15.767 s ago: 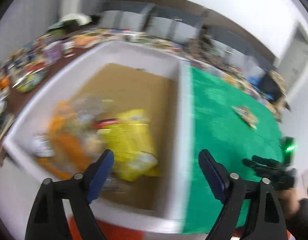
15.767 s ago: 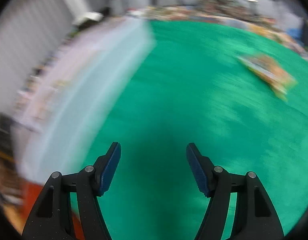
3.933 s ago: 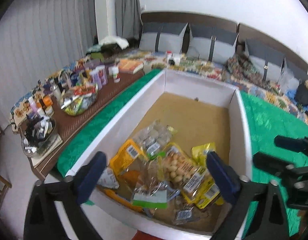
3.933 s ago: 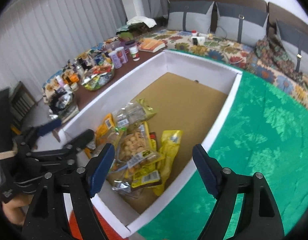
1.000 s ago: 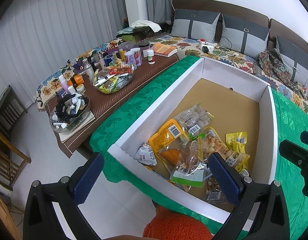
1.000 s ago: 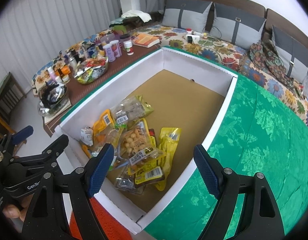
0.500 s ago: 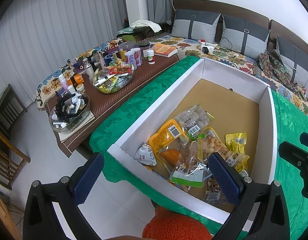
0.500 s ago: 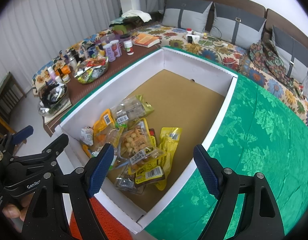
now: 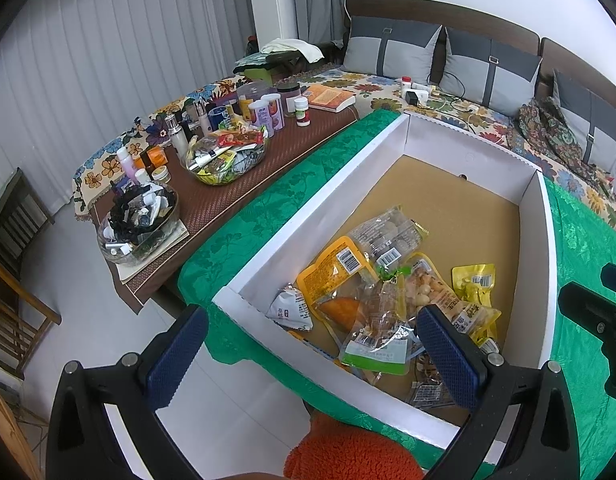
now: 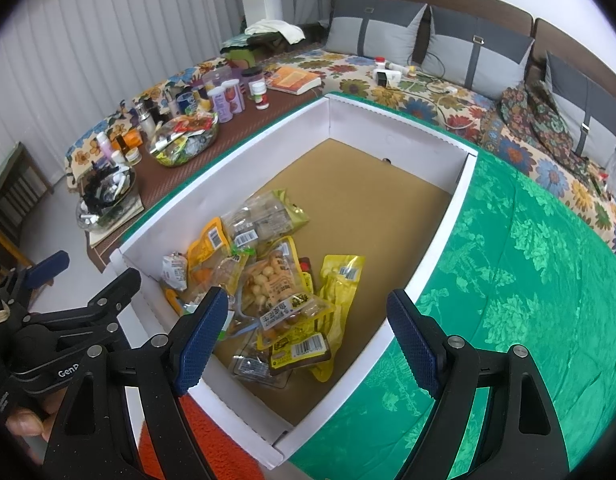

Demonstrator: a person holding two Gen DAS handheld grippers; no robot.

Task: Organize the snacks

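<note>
A white box [image 9: 308,216] [image 10: 440,252] with a brown floor sits on the green cloth. Several snack packets lie piled at its near end: an orange pouch [image 9: 336,276] [image 10: 209,244], a clear bag of round snacks [image 10: 267,276], a yellow packet [image 9: 474,284] [image 10: 342,280] and a clear packet with a green label [image 9: 378,340]. My left gripper [image 9: 314,358] is open and empty, held above the box's near left corner. My right gripper [image 10: 308,338] is open and empty, held above the box's near end. Each gripper shows at the other view's edge.
A brown side table [image 9: 227,196] at the left holds bottles, jars, a book and two glass bowls [image 9: 227,156] of small items. Green cloth [image 10: 528,280] spreads to the right of the box. A floral-covered sofa with grey cushions [image 10: 476,56] runs behind.
Over the last second both grippers stay almost still and open. Earlier they swept in over the green cloth and then pulled back from the box.
</note>
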